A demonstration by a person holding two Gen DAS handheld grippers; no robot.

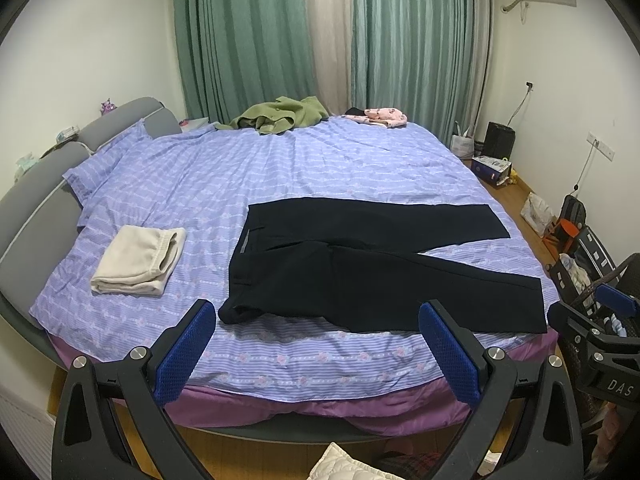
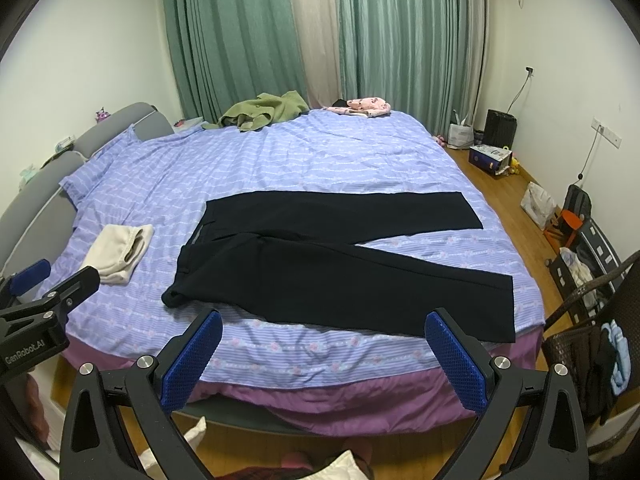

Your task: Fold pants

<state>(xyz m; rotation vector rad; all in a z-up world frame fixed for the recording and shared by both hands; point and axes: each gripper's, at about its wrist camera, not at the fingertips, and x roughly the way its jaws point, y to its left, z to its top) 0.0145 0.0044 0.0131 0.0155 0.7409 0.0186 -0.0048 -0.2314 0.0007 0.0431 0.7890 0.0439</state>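
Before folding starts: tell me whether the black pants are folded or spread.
Spread. The black fabric pants lie flat on the striped purple bedcover, both legs apart, untouched.

The pants (image 1: pixel 360 264) lie flat on the bed (image 1: pixel 280 168), waistband toward 9 o'clock, both legs running toward 3 o'clock and spreading apart. A folded garment (image 1: pixel 138 260) sits on the bed at the pants' 9 o'clock, apart from them. At 12 o'clock, along the bed's far edge before the curtains (image 1: pixel 248 40), lie a crumpled jacket (image 1: pixel 280 116) and, right of it, a small garment (image 1: pixel 380 117).
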